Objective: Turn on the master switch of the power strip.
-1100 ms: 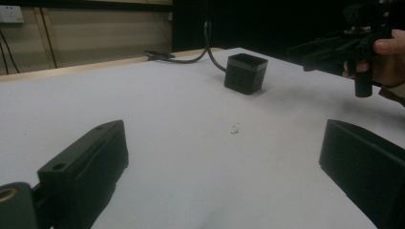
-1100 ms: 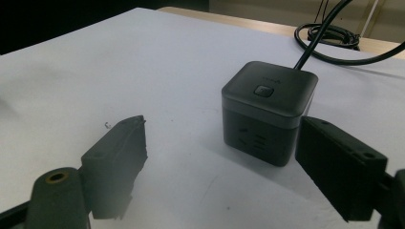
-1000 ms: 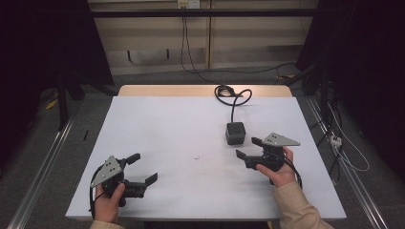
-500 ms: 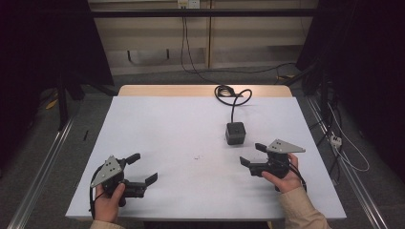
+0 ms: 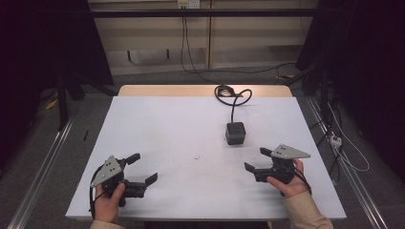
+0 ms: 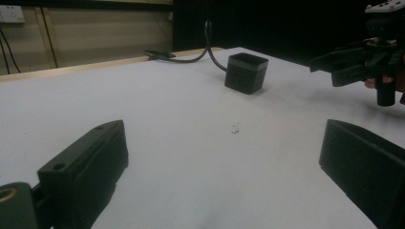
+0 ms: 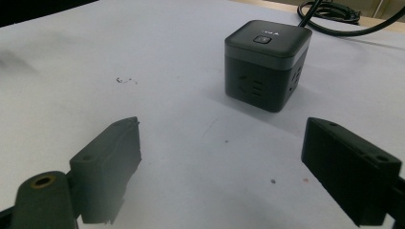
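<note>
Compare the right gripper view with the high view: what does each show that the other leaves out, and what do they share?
The right gripper view alone shows the button on top of the black cube and the socket slots on its side faces.

The high view alone shows both hands, the left gripper near the table's front left, the right gripper just in front of the cube, and the floor with its cables.

Both show the cube, its black cord coiled at the far edge, the white table, and the right gripper's jaws spread wide with nothing between them.
</note>
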The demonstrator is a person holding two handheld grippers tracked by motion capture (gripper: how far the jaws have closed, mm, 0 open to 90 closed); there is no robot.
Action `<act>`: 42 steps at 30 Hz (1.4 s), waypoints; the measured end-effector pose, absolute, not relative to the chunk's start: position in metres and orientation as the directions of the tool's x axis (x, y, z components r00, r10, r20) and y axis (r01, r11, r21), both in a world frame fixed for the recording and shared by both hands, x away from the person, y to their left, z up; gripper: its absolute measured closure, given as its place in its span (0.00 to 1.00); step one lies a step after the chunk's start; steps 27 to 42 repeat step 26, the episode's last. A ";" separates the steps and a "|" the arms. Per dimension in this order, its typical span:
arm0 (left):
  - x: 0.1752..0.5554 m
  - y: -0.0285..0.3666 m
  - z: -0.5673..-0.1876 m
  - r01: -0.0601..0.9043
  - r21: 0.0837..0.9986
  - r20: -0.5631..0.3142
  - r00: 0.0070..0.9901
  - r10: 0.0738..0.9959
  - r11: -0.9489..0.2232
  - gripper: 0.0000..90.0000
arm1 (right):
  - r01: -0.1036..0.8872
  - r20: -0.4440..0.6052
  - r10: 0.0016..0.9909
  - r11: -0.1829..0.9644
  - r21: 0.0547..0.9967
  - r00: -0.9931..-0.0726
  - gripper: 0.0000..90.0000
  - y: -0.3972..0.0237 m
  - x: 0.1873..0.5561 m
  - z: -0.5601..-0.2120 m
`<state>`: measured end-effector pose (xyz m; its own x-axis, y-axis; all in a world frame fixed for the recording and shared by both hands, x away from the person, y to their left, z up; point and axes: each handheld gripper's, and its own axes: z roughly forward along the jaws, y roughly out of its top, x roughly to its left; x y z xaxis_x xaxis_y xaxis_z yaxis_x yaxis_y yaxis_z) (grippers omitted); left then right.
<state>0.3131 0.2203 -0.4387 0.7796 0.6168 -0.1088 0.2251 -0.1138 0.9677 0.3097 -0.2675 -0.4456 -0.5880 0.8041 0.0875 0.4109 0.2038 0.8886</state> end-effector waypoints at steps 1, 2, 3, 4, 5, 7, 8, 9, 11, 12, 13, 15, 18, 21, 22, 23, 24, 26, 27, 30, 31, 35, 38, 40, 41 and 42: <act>0.313 0.220 -0.439 0.226 0.968 -0.110 0.779 0.617 -0.113 0.03 | 0.409 0.085 0.802 0.207 0.889 -0.591 0.14 -0.268 0.309 -0.446; 0.313 0.220 -0.439 0.226 0.968 -0.110 0.779 0.618 -0.113 0.03 | 0.409 0.082 0.803 0.209 0.888 -0.590 0.14 -0.269 0.308 -0.446; 0.313 0.220 -0.439 0.225 0.968 -0.109 0.779 0.617 -0.114 0.03 | 0.408 0.079 0.804 0.212 0.888 -0.589 0.14 -0.270 0.307 -0.447; 0.313 0.220 -0.439 0.225 0.968 -0.108 0.780 0.617 -0.115 0.03 | 0.411 0.081 0.805 0.210 0.887 -0.587 0.14 -0.271 0.306 -0.447; 0.313 0.220 -0.439 0.223 0.968 -0.106 0.781 0.616 -0.116 0.03 | 0.410 0.079 0.805 0.212 0.887 -0.587 0.14 -0.272 0.305 -0.447; 0.313 0.220 -0.439 0.225 0.968 -0.108 0.780 0.617 -0.115 0.03 | 0.410 0.078 0.807 0.212 0.887 -0.586 0.13 -0.274 0.304 -0.448; 0.313 0.220 -0.439 0.227 0.967 -0.110 0.779 0.617 -0.114 0.03 | 0.412 0.079 0.808 0.211 0.886 -0.584 0.13 -0.275 0.303 -0.448; 0.313 0.220 -0.439 0.227 0.967 -0.110 0.779 0.617 -0.114 0.03 | 0.411 0.077 0.807 0.213 0.886 -0.585 0.13 -0.276 0.302 -0.448; 0.313 0.220 -0.439 0.227 0.967 -0.110 0.779 0.617 -0.114 0.03 | 0.413 0.077 0.808 0.214 0.885 -0.585 0.13 -0.278 0.300 -0.449; 0.313 0.220 -0.439 0.227 0.967 -0.110 0.779 0.617 -0.114 0.03 | 0.413 0.077 0.809 0.214 0.885 -0.583 0.13 -0.279 0.299 -0.449; 0.313 0.220 -0.439 0.227 0.967 -0.110 0.779 0.617 -0.114 0.03 | 0.414 0.077 0.810 0.213 0.885 -0.582 0.13 -0.280 0.298 -0.449; 0.313 0.220 -0.439 0.227 0.967 -0.110 0.779 0.618 -0.114 0.03 | 0.417 0.077 0.812 0.213 0.884 -0.579 0.13 -0.282 0.297 -0.450; 0.313 0.220 -0.439 0.227 0.967 -0.109 0.778 0.618 -0.115 0.03 | 0.418 0.078 0.812 0.213 0.883 -0.578 0.13 -0.284 0.294 -0.450; 0.313 0.219 -0.439 0.228 0.967 -0.108 0.780 0.616 -0.118 0.03 | 0.419 0.076 0.813 0.215 0.882 -0.577 0.13 -0.286 0.291 -0.450; 0.313 0.219 -0.439 0.228 0.966 -0.107 0.779 0.618 -0.120 0.03 | 0.418 0.075 0.813 0.215 0.883 -0.578 0.13 -0.287 0.291 -0.450; 0.313 0.219 -0.439 0.228 0.966 -0.107 0.780 0.617 -0.120 0.03 | 0.417 0.075 0.812 0.216 0.883 -0.579 0.13 -0.287 0.290 -0.450; 0.313 0.219 -0.439 0.227 0.967 -0.107 0.779 0.617 -0.119 0.03 | 0.416 0.074 0.811 0.217 0.883 -0.580 0.13 -0.288 0.289 -0.450; 0.313 0.219 -0.440 0.229 0.966 -0.108 0.779 0.618 -0.120 0.03 | 0.416 0.073 0.811 0.218 0.883 -0.581 0.13 -0.289 0.288 -0.451; 0.313 0.219 -0.440 0.229 0.966 -0.108 0.779 0.618 -0.120 0.03 | 0.416 0.073 0.811 0.218 0.883 -0.581 0.13 -0.289 0.288 -0.451; 0.313 0.219 -0.440 0.229 0.966 -0.108 0.779 0.618 -0.120 0.03 | 0.416 0.073 0.811 0.218 0.883 -0.581 0.13 -0.289 0.288 -0.451; 0.313 0.219 -0.440 0.229 0.966 -0.108 0.779 0.618 -0.120 0.03 | 0.416 0.073 0.811 0.218 0.883 -0.581 0.13 -0.289 0.288 -0.451; 0.313 0.219 -0.440 0.229 0.966 -0.108 0.779 0.618 -0.120 0.03 | 0.416 0.073 0.811 0.218 0.883 -0.581 0.13 -0.289 0.288 -0.451; 0.313 0.219 -0.440 0.229 0.966 -0.108 0.779 0.618 -0.120 0.03 | 0.416 0.073 0.811 0.218 0.883 -0.581 0.13 -0.289 0.288 -0.451; 0.313 0.219 -0.440 0.229 0.966 -0.108 0.779 0.618 -0.120 0.03 | 0.416 0.073 0.811 0.218 0.883 -0.581 0.13 -0.289 0.288 -0.451; 0.313 0.219 -0.440 0.229 0.966 -0.108 0.779 0.618 -0.120 0.03 | 0.416 0.073 0.811 0.218 0.883 -0.581 0.13 -0.289 0.288 -0.451; 0.313 0.219 -0.440 0.229 0.966 -0.108 0.779 0.618 -0.120 0.03 | 0.416 0.073 0.811 0.218 0.883 -0.581 0.13 -0.289 0.288 -0.451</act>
